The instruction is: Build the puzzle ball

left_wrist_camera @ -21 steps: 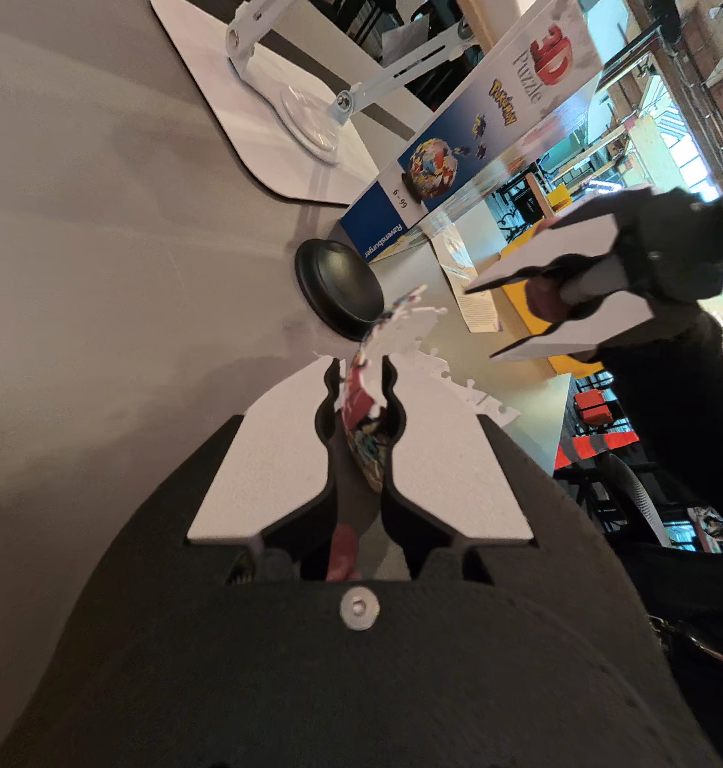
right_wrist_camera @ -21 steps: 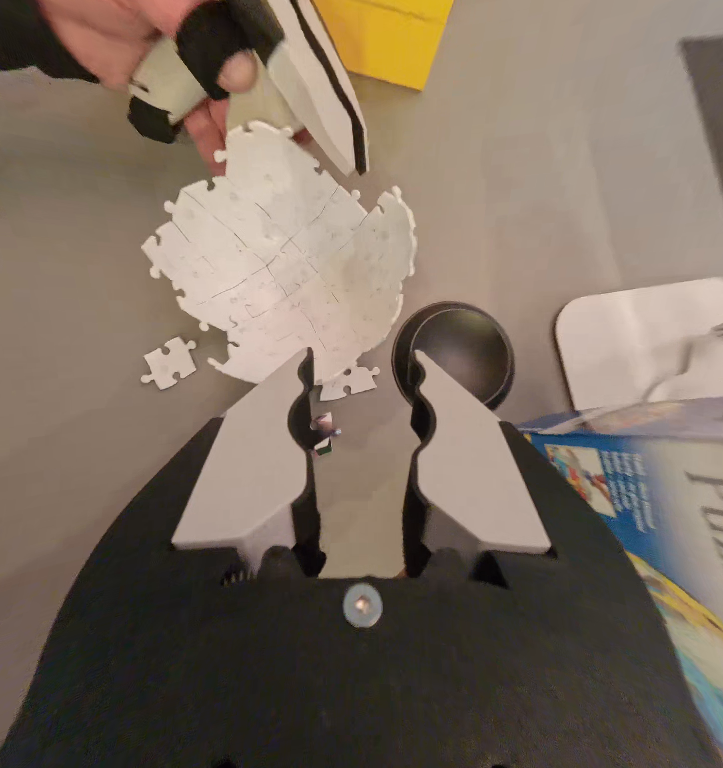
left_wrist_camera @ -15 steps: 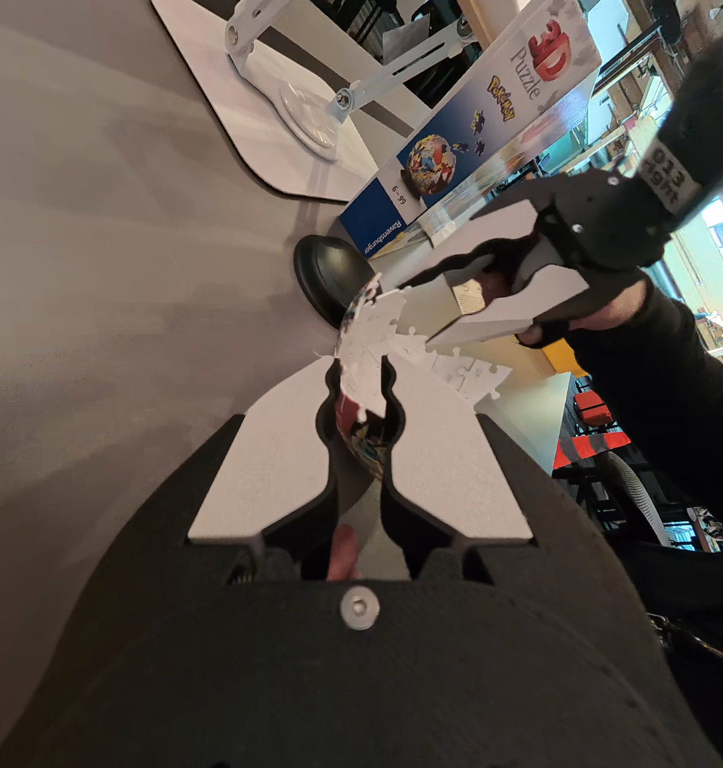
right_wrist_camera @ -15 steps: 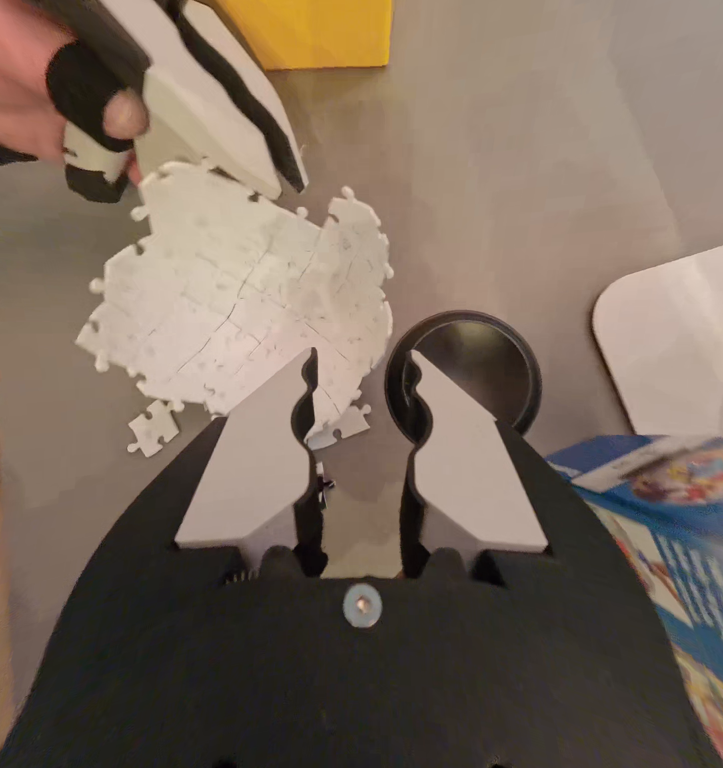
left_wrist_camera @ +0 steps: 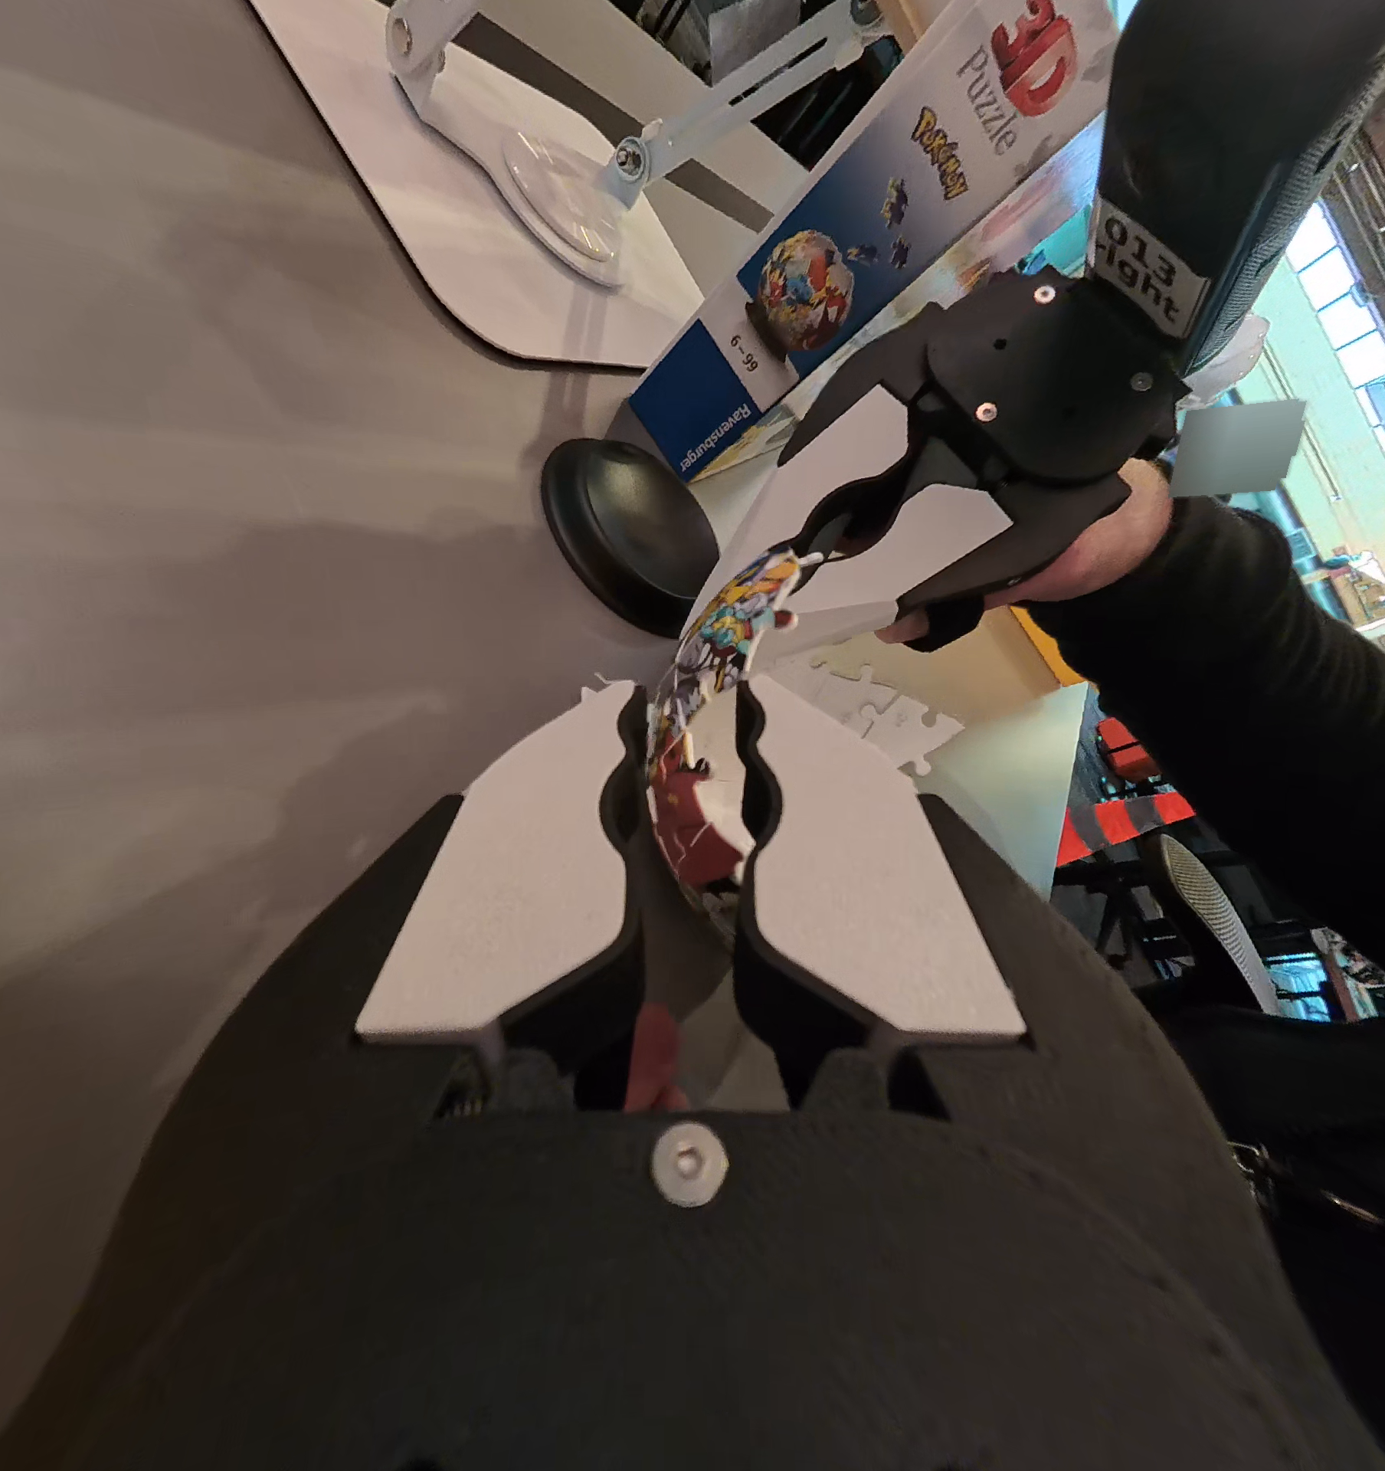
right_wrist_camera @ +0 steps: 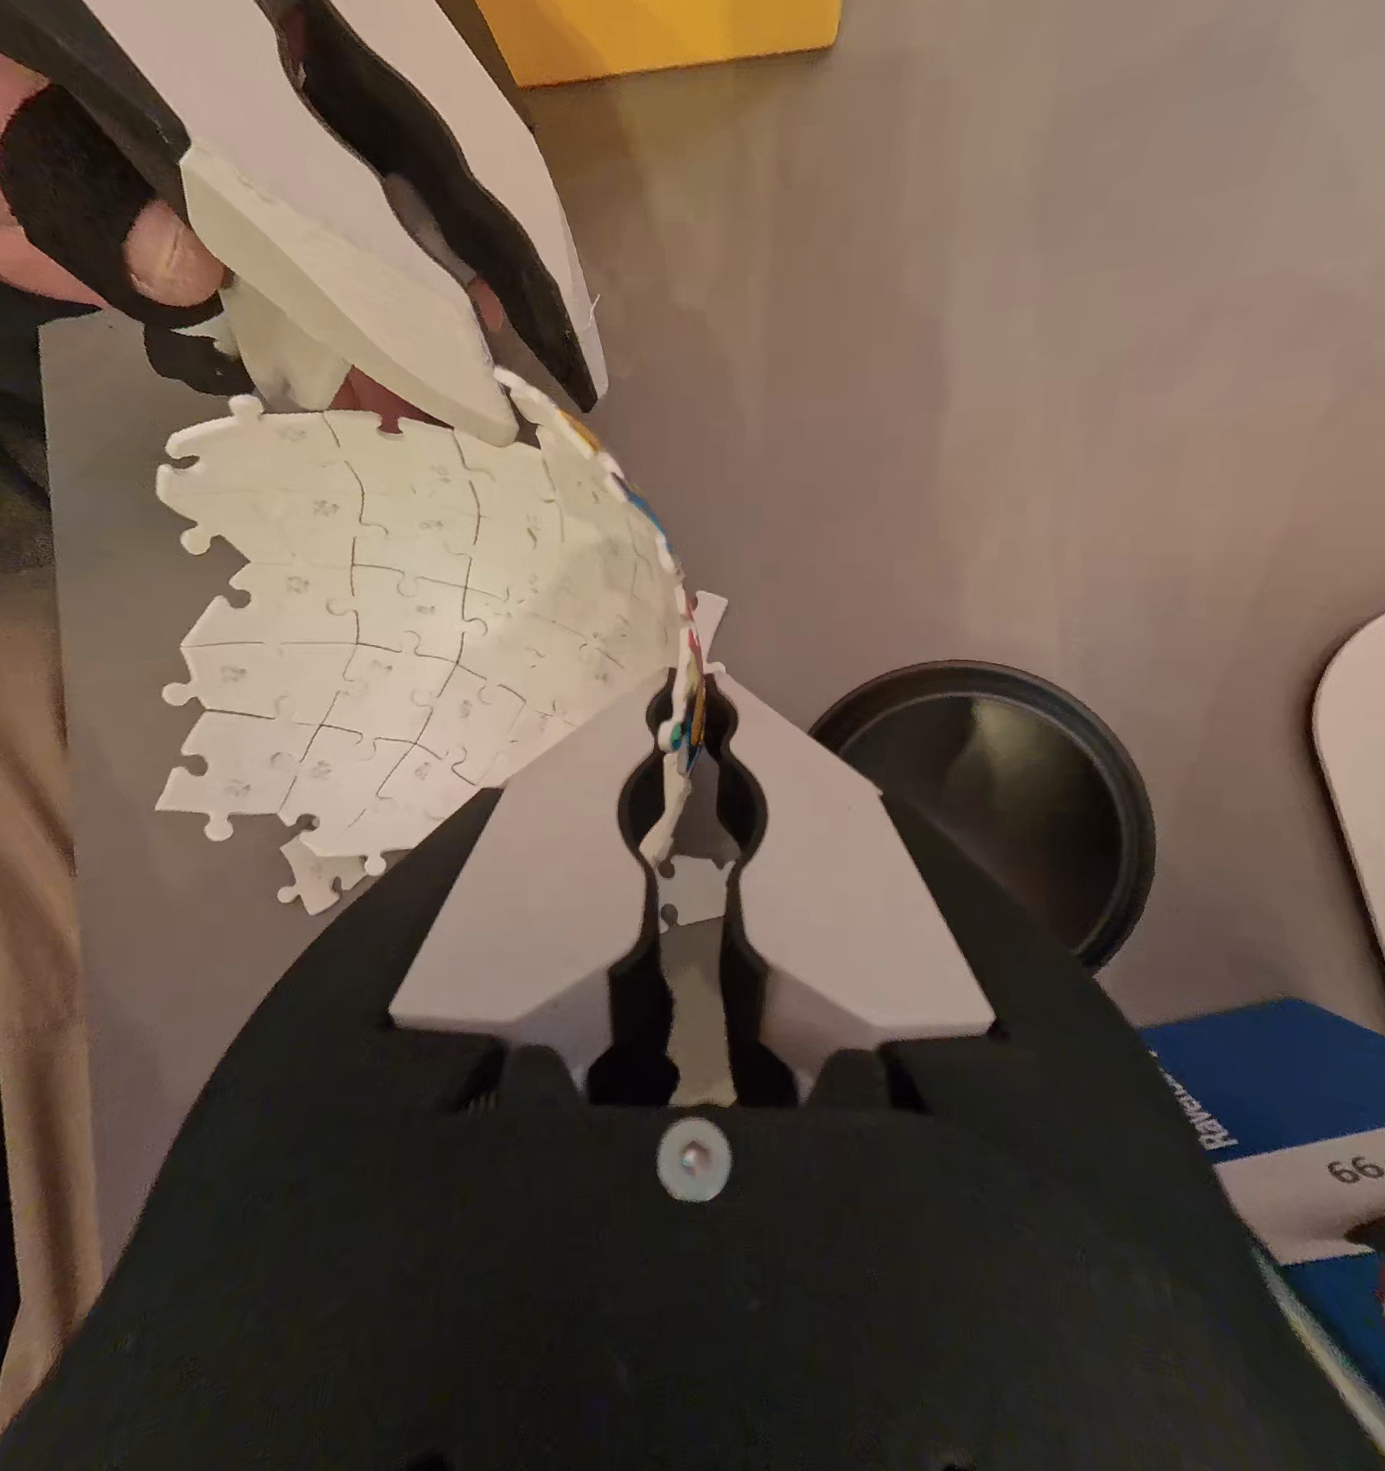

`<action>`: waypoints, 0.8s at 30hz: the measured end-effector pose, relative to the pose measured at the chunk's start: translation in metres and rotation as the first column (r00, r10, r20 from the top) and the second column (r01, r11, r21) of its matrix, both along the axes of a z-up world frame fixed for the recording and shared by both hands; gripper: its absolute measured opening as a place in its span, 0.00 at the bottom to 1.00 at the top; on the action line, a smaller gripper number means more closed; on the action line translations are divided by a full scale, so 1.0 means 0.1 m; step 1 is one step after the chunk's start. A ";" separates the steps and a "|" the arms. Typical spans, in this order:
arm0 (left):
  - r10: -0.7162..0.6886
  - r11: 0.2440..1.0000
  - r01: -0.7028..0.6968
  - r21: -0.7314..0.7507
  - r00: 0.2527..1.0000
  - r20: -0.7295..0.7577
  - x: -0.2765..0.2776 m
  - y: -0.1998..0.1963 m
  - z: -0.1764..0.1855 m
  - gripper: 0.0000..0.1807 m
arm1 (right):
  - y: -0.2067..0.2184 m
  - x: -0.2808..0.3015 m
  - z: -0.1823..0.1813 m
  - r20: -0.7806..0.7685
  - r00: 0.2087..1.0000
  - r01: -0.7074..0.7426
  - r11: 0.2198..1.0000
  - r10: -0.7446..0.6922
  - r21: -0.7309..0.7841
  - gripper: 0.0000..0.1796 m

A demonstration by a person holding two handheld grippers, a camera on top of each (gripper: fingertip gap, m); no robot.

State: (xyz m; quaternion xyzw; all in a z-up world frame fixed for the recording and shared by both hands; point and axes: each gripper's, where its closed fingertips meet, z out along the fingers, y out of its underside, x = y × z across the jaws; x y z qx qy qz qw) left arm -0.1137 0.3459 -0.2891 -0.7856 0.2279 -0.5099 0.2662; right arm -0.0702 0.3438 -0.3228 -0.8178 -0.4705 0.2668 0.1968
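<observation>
Left tongs (left_wrist_camera: pixel 685 704): clenched on the curved puzzle shell (right_wrist_camera: pixel 403 637), centre of the left wrist frame.
Right tongs (right_wrist_camera: pixel 691 700): clenched on the shell's opposite rim, centre of the right wrist frame.
Shell: held in the air above the grey desk (right_wrist_camera: pixel 1031 358), white inside showing, upper left of the right wrist frame.
Stand (right_wrist_camera: pixel 992 804): black, on the desk at right, empty.
Loose piece (right_wrist_camera: pixel 693 887): white, on the desk below the right tongs.
Risk: the two tongs pulling or twisting apart could pop the seams; a squeeze could buckle the thin shell.
</observation>
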 end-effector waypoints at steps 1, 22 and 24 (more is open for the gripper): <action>-0.003 1.000 0.003 0.006 1.000 0.000 -0.01 0.00 0.02 0.12 | 0.00 -0.01 0.01 -0.008 1.000 0.006 1.000 -0.006 0.004 0.02; 0.275 0.923 -0.131 0.361 0.881 -0.384 -0.29 0.05 0.09 0.26 | 0.40 0.04 0.41 -0.218 0.925 0.372 0.862 -0.312 0.343 0.01; 0.300 0.911 -0.141 0.387 0.871 -0.389 -0.27 0.07 0.09 0.22 | 0.41 0.04 0.46 -0.234 0.913 0.401 0.833 -0.333 0.380 0.01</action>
